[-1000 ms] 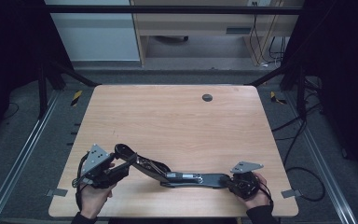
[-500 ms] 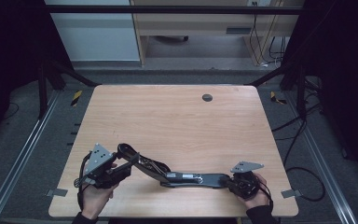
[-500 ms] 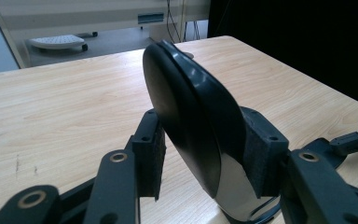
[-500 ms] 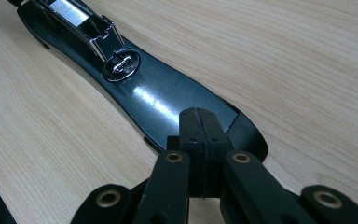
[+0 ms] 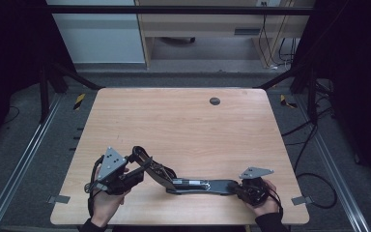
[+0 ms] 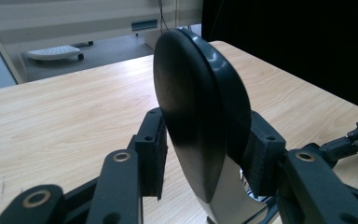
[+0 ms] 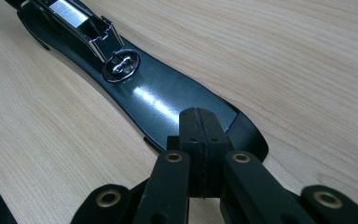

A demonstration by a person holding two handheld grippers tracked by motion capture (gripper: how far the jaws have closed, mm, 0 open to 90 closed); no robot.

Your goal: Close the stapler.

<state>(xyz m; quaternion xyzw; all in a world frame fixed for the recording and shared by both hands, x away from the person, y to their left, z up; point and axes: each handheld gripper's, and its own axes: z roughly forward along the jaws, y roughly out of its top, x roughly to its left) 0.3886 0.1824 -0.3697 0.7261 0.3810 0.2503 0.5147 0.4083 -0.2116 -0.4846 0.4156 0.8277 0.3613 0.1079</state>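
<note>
Long black stapler (image 5: 193,182) opened flat near front edge of desk (image 5: 183,125). Left tool (image 6: 205,163) clamped on raised stapler lid (image 6: 198,116), jaws just closing. Right tool (image 7: 199,140) shut, pressing stapler base (image 7: 168,105) against desk.

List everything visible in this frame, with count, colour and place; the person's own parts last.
Stapler: one, black with metal insides, opened out flat near the table's front edge; top arm raised at its left end.
Table: one, light wood, centre.
Grommet: one, dark, round, in the tabletop toward the far edge.
Desk: one, pale wood, on the floor beyond the table.
Left gripper: one, black, shut on the stapler's raised arm.
Right gripper: one, black, jaws shut, pressing the stapler's base end.
Hands: two, at the front edge.
</note>
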